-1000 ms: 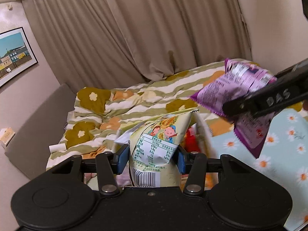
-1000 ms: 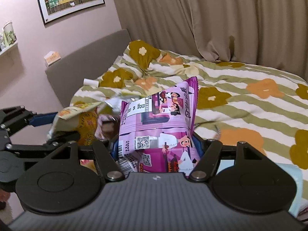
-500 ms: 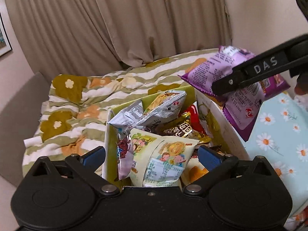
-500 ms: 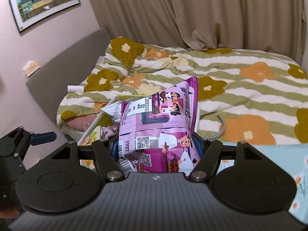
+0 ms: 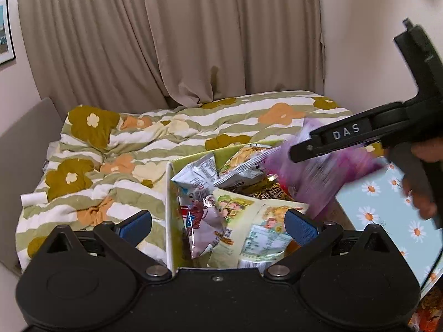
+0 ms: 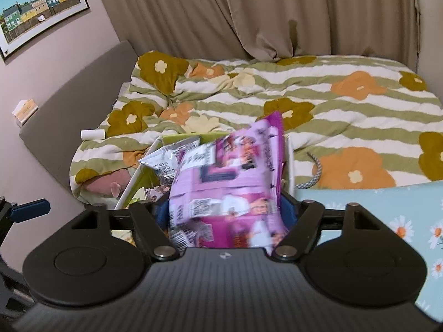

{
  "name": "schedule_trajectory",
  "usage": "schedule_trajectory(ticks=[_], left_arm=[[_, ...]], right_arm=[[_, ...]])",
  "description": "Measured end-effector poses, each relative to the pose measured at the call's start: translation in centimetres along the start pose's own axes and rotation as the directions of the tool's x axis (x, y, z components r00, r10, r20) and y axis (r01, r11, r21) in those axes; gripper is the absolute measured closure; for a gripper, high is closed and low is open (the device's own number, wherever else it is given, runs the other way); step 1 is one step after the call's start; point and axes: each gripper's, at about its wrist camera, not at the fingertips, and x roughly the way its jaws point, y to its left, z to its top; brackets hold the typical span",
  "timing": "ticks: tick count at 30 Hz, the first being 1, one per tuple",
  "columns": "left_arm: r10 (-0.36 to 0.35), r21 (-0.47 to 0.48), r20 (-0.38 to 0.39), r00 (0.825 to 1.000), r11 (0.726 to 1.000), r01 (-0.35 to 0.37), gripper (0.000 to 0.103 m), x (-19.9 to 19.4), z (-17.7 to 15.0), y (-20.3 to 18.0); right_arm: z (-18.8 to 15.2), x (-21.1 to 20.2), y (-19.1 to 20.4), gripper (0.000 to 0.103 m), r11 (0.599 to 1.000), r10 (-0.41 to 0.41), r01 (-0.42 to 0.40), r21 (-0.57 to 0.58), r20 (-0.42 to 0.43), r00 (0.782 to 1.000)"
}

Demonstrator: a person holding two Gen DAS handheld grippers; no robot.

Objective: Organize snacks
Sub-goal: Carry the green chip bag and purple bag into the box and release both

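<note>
A: So, what does my left gripper (image 5: 218, 227) have hold of?

B: Nothing. Its blue fingers (image 5: 301, 227) are spread wide, one on each side of the near end of the box (image 5: 169, 210). Between them lies a pale green snack bag (image 5: 249, 221) with cartoon children on it, resting on top of the other snacks in the box.

A: And what else is in the box?

B: It is a cardboard box with white walls and a green inside, standing against the bed. It is piled with packets: a silver bag (image 5: 199, 171) at the far left, a dark gold one (image 5: 265, 191) in the middle, a reddish one (image 5: 198, 218) low on the left.

A: Where is my right gripper (image 6: 225, 213)?

B: It hangs over the right side of the box. From the left wrist camera it shows as a black bar (image 5: 340, 135) lettered DAS, with my hand (image 5: 423, 177) behind it. A purple snack bag (image 6: 229, 182) sits between its fingers, blurred. The fingers stand close beside it, but I cannot tell whether they grip it.

A: What is around the box?

B: A quilt (image 6: 318, 102) striped green and white with orange and olive flowers, beige curtains (image 5: 166, 38) behind, and a light blue daisy cloth (image 6: 387, 210) on the right.
</note>
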Motion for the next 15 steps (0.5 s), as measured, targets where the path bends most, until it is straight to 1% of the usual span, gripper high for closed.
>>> schedule_trajectory(ticks=[2, 5, 8, 12, 15], left_arm=[[-0.004, -0.008, -0.009, 1.000, 1.000, 0.004, 0.000, 0.3, -0.2, 0.5], [-0.008, -0.027, -0.020, 1.000, 1.000, 0.007, 0.000, 0.5, -0.6, 0.8], [-0.005, -0.051, -0.030, 1.000, 0.999, 0.004, 0.000, 0.6, -0.8, 0.7], [0.021, -0.064, -0.022, 1.000, 0.998, -0.022, 0.000, 0.0, -0.8, 0.2], [0.045, -0.070, -0.001, 0.999, 0.997, -0.045, 0.000, -1.2, -0.4, -0.7]], right_arm=[[-0.3, 1.0, 0.0, 0.000, 1.000, 0.016, -0.016, 0.017, -0.004, 1.000], [-0.8, 2.1, -0.4, 0.000, 0.998, 0.016, -0.016, 0.054, -0.010, 1.000], [-1.3, 2.5, -0.8, 0.000, 0.997, 0.024, -0.023, 0.069, -0.017, 1.000], [-1.1, 1.1, -0.8, 0.000, 0.998, 0.029, -0.030, 0.052, 0.020, 0.999], [-0.9, -1.3, -0.9, 0.000, 0.999, 0.026, -0.028, 0.022, 0.056, 0.998]])
